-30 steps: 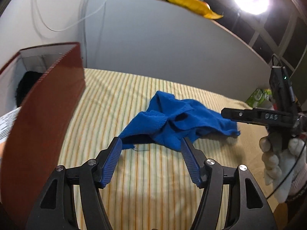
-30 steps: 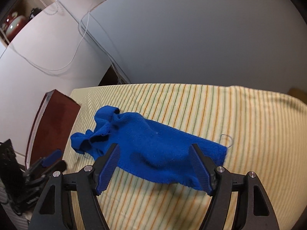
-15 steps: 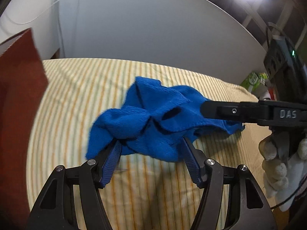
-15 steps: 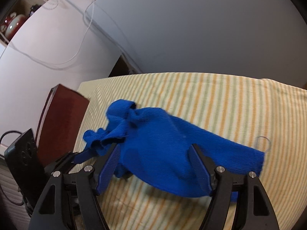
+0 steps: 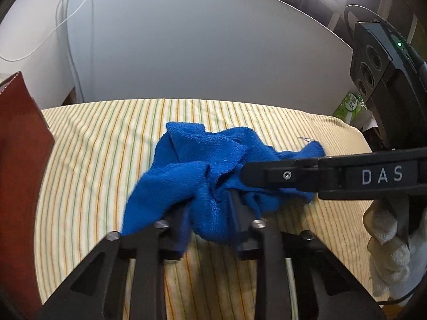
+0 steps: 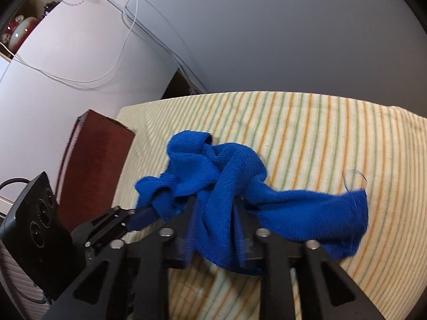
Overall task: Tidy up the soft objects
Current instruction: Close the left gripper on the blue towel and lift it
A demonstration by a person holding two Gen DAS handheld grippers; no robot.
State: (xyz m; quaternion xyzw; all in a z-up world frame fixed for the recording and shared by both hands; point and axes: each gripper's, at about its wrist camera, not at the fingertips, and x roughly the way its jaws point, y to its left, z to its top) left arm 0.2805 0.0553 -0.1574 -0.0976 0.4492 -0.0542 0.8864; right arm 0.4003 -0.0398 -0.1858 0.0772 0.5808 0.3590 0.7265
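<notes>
A dark red box [image 5: 18, 176] stands at the left edge of the striped yellow surface [image 5: 88, 160], well left of the blue cloth [image 5: 202, 176]. The cloth lies bunched near the middle of the surface, with a loose tail trailing to the right of the bunch.

The left gripper [image 5: 209, 218] is clamped on the near left part of the cloth; folds of blue fabric fill the space between its fingers and spill over the left one. From the right wrist view, this gripper [image 6: 138, 216] comes in from the left of the cloth, beside the red box [image 6: 93, 170], its blue pads pressed into the cloth's left end [image 6: 213, 176].

The right gripper [image 6: 216, 221] is likewise closed on the cloth, a thick fold pinched between its fingers and hanging down over them. In the left wrist view it [image 5: 245, 173] reaches in from the right of the cloth, its tip buried in the bunch. A gloved hand [image 5: 389, 242] holds it at the far right.
</notes>
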